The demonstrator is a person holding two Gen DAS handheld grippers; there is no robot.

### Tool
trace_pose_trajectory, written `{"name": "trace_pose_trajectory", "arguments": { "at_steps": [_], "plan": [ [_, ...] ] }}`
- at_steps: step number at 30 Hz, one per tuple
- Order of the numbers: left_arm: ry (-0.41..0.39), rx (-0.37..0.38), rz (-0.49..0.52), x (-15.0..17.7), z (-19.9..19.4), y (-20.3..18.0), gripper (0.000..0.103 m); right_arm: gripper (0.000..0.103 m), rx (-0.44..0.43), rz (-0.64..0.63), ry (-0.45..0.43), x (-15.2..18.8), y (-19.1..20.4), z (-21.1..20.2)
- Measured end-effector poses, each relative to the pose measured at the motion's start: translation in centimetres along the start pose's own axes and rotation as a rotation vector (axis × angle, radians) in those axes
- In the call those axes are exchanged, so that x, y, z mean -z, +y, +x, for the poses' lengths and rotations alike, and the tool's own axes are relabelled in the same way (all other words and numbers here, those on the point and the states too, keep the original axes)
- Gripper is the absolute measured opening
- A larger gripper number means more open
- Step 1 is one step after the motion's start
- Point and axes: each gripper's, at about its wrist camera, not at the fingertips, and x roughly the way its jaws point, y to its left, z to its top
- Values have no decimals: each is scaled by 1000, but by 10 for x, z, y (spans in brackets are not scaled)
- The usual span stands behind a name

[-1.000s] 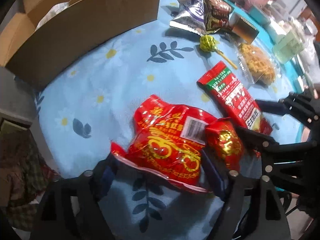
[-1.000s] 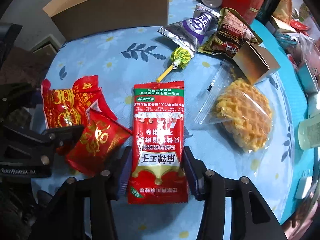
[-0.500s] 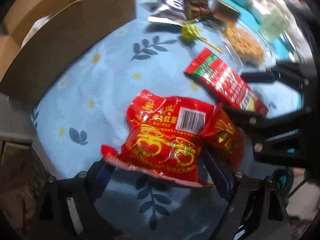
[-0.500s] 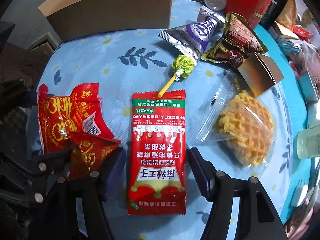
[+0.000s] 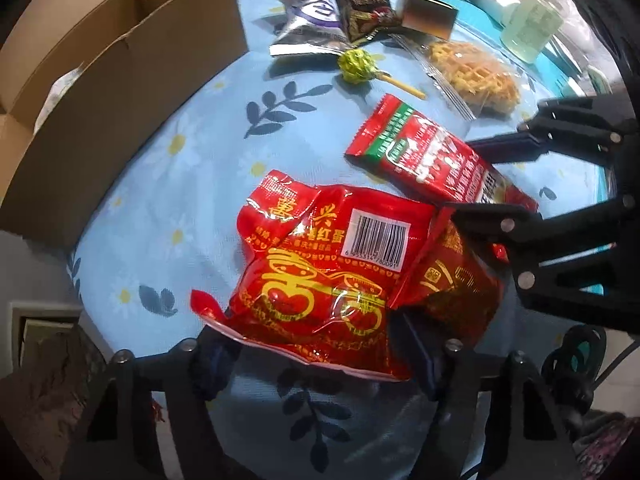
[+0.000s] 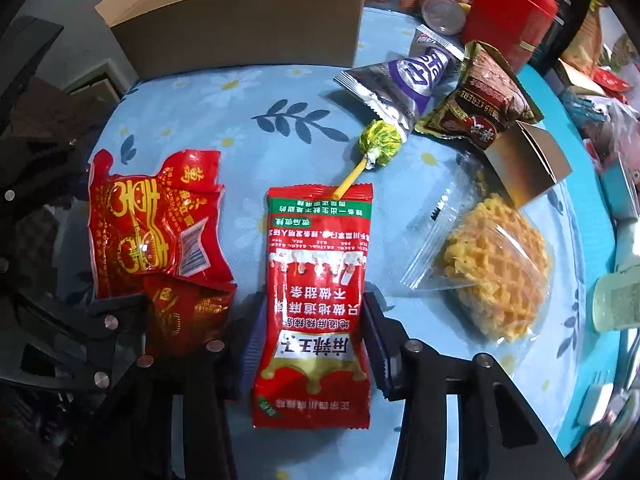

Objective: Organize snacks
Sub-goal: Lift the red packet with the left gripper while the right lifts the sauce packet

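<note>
Tablecloth (image 5: 168, 184) in blue with daisies fills most of both views. A big cardboard box (image 5: 120, 72) stands at the upper left of the left view. Below the middle lies a puffy red snack bag (image 5: 320, 280) with gold signs. The left gripper (image 5: 316, 344) has a finger on each side of its near end, touching it — whether it pinches, I cannot tell. A smaller red packet (image 5: 452, 292) touches that bag's right side.

In the right view a long red sauce packet (image 6: 316, 292) lies in the lower middle. The right gripper (image 6: 312, 340) has its fingers against both long edges — squeezed or not, I cannot tell. A bagged waffle snack (image 6: 496, 268) sits at right, a purple packet (image 6: 404, 84) and a brown packet (image 6: 480, 100) at the upper right, and a green lollipop (image 6: 380, 144) sits just above the sauce packet.
</note>
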Motion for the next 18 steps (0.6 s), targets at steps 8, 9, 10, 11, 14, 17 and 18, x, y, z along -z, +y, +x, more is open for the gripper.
{"name": "trace_pose_trajectory", "arguments": {
  "at_steps": [8, 9, 10, 11, 14, 17, 18],
  "plan": [
    [-22, 5, -78, 13, -15, 5, 65, 43, -45, 28, 1, 7, 1, -12],
    [-23, 2, -80, 15, -17, 5, 65, 43, -49, 28, 1, 9, 2, -14],
    [-25, 0, -86, 16, -20, 5, 65, 43, -53, 29, 4, 10, 4, -16],
    [-27, 2, -94, 18, -23, 6, 65, 43, -56, 32, 7, 11, 5, -18],
    [-32, 14, -115, 22, -32, 9, 65, 43, -62, 48, 8, 13, 6, -26],
    [-35, 14, -128, 21, -39, 8, 65, 43, -58, 54, 1, 14, 7, -38],
    [-37, 17, -135, 19, -40, 8, 65, 43, -56, 56, -2, 13, 7, -43]
  ]
}}
